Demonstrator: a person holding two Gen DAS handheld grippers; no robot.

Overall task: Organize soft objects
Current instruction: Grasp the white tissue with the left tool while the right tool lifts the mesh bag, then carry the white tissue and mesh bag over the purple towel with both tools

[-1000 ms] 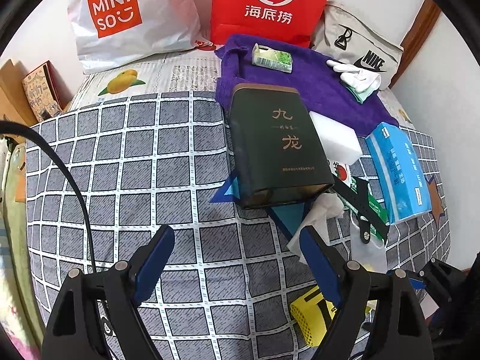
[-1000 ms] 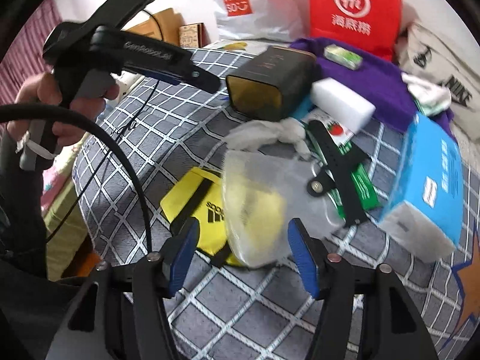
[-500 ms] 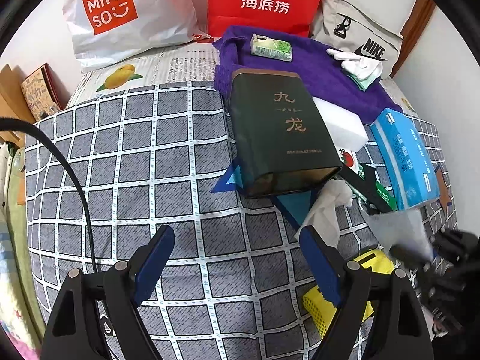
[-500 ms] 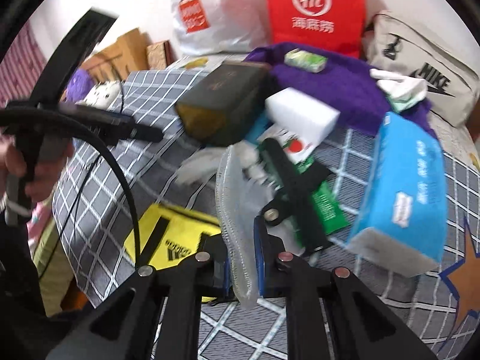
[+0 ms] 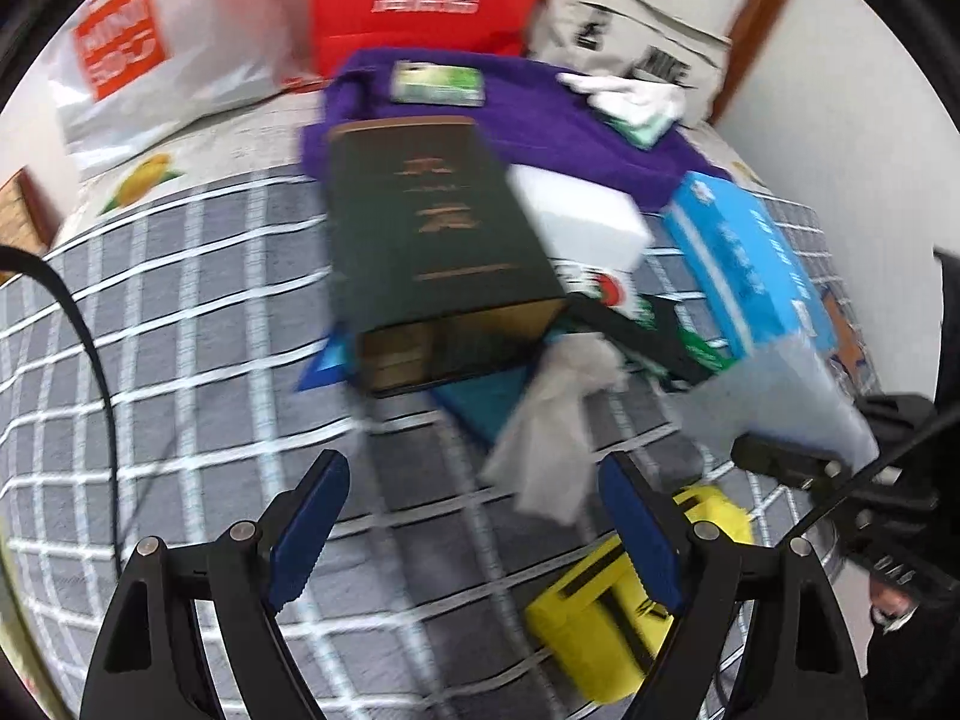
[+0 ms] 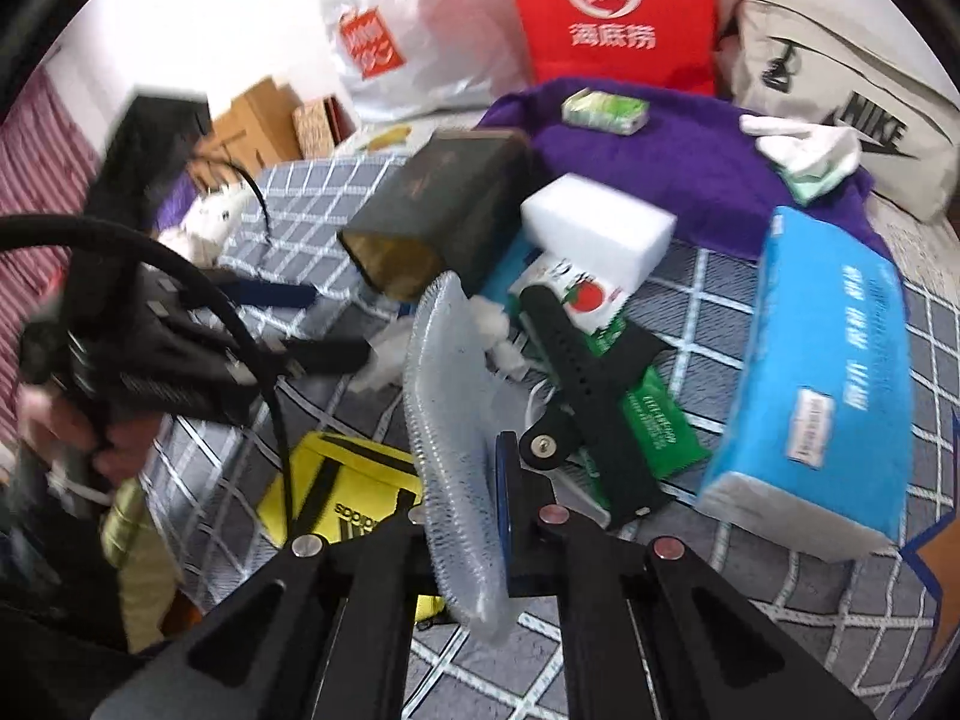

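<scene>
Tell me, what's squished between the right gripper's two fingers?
A clear bubble-wrap pouch. The right gripper is pinched shut on its lower part, and the pouch stands up past the fingers. The right wrist view shows it best.

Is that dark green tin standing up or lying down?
Lying down. The dark green tin rests on its broad side on the checked bedspread, its open end facing forward.

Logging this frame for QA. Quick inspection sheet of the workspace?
Surface: checked grey bedspread.
Job's things: clear bubble pouch, crumpled tissue, purple towel, yellow bag.
Clutter: dark tin, white foam block, blue tissue pack, black strap.
Grippers: right tongs shut on pouch; left tongs open, empty.
Cables: black cable.
Surroundings: red bag, white bag, grey bag.
</scene>
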